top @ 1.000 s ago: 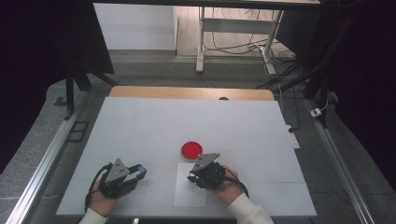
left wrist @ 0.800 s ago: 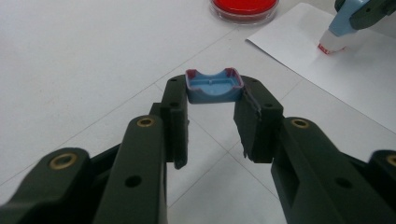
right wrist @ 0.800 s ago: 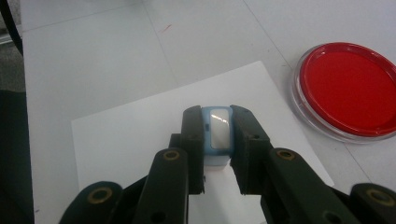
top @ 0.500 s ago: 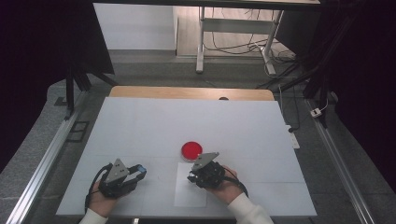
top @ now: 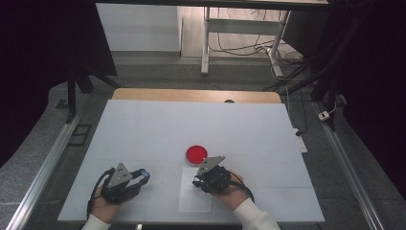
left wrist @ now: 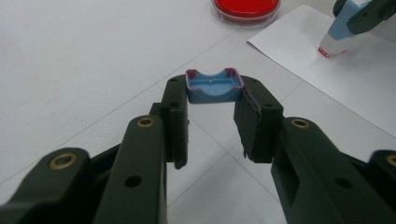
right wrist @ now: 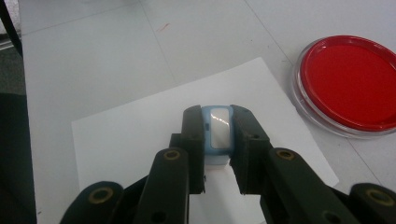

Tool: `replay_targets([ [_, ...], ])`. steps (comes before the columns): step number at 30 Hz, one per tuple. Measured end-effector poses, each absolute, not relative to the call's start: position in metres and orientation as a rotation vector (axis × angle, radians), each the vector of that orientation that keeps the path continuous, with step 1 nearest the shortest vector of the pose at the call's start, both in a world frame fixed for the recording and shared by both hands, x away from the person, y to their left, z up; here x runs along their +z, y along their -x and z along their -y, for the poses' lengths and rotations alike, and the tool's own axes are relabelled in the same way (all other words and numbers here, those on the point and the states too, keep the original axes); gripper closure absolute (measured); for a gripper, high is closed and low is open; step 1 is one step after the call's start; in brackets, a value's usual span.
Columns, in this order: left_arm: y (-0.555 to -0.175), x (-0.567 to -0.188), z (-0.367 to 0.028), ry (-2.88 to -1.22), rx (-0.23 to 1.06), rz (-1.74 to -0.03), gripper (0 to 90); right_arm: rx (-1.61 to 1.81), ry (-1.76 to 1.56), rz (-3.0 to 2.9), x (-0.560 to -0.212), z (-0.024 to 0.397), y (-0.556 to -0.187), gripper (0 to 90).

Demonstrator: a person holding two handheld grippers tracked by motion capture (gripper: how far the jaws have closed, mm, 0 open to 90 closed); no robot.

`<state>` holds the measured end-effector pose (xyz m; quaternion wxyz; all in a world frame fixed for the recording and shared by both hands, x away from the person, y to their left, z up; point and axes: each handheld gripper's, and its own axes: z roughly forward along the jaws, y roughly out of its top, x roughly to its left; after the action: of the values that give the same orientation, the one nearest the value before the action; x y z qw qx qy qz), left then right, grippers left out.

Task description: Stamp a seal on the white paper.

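Note:
My left gripper (left wrist: 214,93) is shut on a small blue cap (left wrist: 214,86) with a dark red rim, held just above the white table. In the high view that left gripper (top: 141,176) sits at the near left. My right gripper (right wrist: 218,126) is shut on a light-blue stamp-like tool (right wrist: 218,133). The left gripper view shows the tool (left wrist: 343,25) standing tilted, its white, red-marked tip down on a white sheet of paper (left wrist: 345,79). The right gripper (top: 197,181) hovers over the far end of the paper (top: 195,200). A round red dish (top: 197,154) lies just beyond the sheet.
The white table (top: 143,129) stretches far and wide around both hands, with a wooden strip along its back edge. The red dish (right wrist: 350,81) has a clear rim and lies right of the paper (right wrist: 130,140) in the right gripper view. Metal rails run along both table sides.

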<state>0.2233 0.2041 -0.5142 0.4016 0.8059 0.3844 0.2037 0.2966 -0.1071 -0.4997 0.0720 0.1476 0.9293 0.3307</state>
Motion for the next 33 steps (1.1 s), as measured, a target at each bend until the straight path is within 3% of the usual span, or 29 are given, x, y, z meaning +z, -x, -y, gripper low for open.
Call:
replay_targets([
  [33,-0.2251,-0.5144,-0.2066,-2.036,0.513,-0.97,65.6,1.026,-0.45,-2.811,-0.4996,0.11,-0.3002,75.3],
])
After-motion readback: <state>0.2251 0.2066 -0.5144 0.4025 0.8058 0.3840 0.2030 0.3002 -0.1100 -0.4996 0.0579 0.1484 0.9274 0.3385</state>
